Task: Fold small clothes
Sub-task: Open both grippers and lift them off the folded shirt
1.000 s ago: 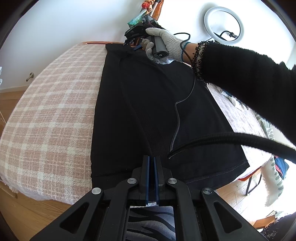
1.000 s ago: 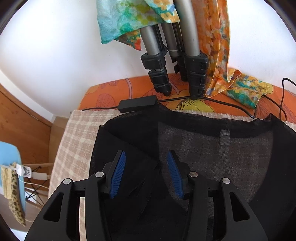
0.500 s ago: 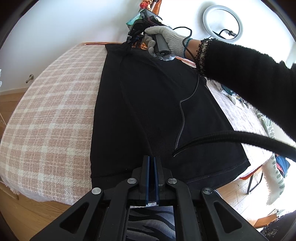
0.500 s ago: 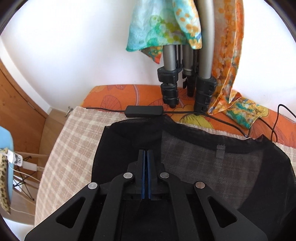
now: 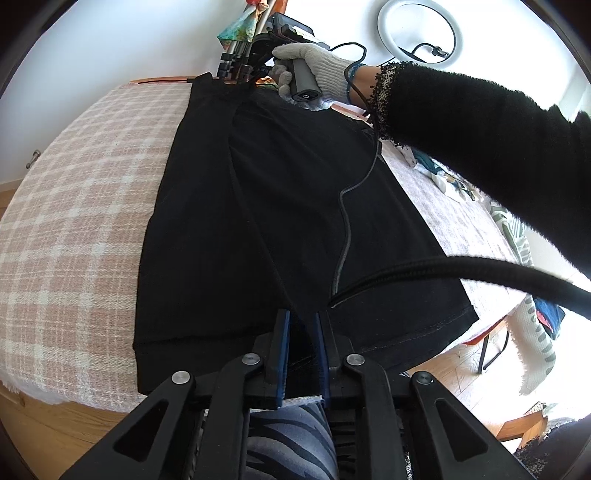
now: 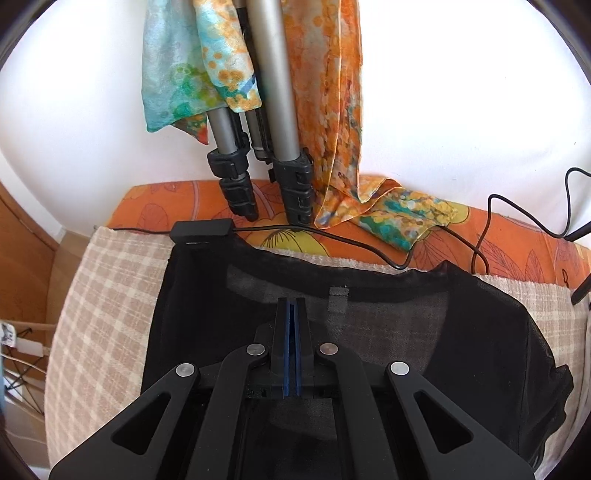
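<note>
A black sheer garment (image 5: 258,192) lies lengthwise on the pink checked tablecloth (image 5: 74,221), hem toward me. My left gripper (image 5: 301,317) is at the hem and its jaws are opening, with a raised fold of the fabric standing in the gap between the blue pads. At the far neckline a gloved hand (image 5: 314,64) holds my right gripper. In the right wrist view that gripper (image 6: 291,301) is shut, pinching the garment (image 6: 406,332) just below the neck edge, left of the small label (image 6: 338,291).
Tripod legs (image 6: 273,110) draped with patterned scarves (image 6: 325,110) stand just beyond the neckline on an orange cloth (image 6: 517,240). A black adapter (image 6: 201,229) and its cable lie there. A cable (image 5: 347,206) trails across the garment. The ring light (image 5: 419,33) is at the wall.
The right gripper closed on the fabric near the neckline and shifted slightly up and toward the tripod. The left gripper's pads, pressed together before, now stand apart around the hem fold.
</note>
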{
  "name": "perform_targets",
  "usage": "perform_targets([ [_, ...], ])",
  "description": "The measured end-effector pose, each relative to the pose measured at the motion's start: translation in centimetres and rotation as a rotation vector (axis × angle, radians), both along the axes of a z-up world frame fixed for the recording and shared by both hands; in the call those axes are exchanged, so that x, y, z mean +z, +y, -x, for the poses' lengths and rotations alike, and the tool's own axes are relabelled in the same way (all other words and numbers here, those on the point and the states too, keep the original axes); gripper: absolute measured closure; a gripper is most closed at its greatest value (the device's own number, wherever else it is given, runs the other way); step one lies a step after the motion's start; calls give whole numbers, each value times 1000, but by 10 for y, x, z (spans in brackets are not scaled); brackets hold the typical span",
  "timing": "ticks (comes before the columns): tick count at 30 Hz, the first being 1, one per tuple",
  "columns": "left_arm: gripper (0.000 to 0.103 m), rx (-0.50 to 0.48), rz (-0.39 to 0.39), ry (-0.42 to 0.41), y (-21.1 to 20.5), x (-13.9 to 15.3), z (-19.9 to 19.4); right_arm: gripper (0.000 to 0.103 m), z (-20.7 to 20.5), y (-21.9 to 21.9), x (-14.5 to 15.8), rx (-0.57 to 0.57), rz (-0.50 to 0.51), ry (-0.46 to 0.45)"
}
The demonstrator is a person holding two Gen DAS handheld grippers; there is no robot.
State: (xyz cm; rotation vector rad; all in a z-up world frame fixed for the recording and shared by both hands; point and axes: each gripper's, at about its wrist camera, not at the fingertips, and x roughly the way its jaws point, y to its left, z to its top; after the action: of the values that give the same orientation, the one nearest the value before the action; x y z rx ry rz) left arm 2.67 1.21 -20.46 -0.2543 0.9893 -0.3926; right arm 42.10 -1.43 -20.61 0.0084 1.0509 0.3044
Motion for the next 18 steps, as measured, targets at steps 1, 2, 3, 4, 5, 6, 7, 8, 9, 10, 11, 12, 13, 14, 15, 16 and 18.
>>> perform_targets([
  [1, 80, -5, -7, -8, -3, 1, 1, 99, -1, -2, 1, -11, 14, 6],
  [2, 79, -12, -15, -12, -5, 3, 3, 94, -2, -5, 3, -18, 28, 7],
  [3, 78, -22, -20, -15, -6, 4, 5, 91, -1, -9, 8, -18, 28, -2],
  [4, 77, -27, -29, -19, -6, 6, 7, 89, 2, -13, 13, -18, 24, -11],
  [5, 77, -25, -41, -28, -5, 9, 11, 88, 4, -18, 18, -19, 13, -20],
  [6, 77, -18, -49, -35, -2, 12, 14, 88, 7, -23, 24, -21, 4, -25],
  [7, 77, -6, -53, -41, 3, 15, 17, 88, 10, -28, 29, -24, -6, -28],
  [8, 77, 8, -56, -44, 9, 17, 20, 87, 14, -34, 35, -28, -23, -32],
  [9, 77, 21, -61, -48, 14, 20, 24, 87, 18, -42, 41, -32, -43, -38],
  [10, 77, 35, -73, -52, 20, 23, 28, 87, 23, -48, 49, -33, -60, -43],
  [11, 77, 48, -92, -59, 25, 25, 31, 87, 30, -56, 56, -34, -76, -51],
  [12, 77, 61, -115, -69, 29, 28, 35, 87, 36, -62, 63, -30, -91, -60],
  [13, 77, 69, -135, -77, 33, 29, 38, 87, 44, -66, 70, -27, -101, -68],
  [14, 77, 76, -153, -83, 37, 31, 42, 86, 52, -72, 78, -25, -110, -76],
  [15, 77, 84, -169, -89, 40, 32, 45, 84, 61, -79, 86, -19, -121, -87],
  [16, 77, 91, -186, -92, 43, 33, 48, 82, 70, -86, 95, -15, -128, -98],
  [18, 77, 98, -218, -102, 44, 34, 55, 76, 90, -104, 114, -11, -136, -129],
])
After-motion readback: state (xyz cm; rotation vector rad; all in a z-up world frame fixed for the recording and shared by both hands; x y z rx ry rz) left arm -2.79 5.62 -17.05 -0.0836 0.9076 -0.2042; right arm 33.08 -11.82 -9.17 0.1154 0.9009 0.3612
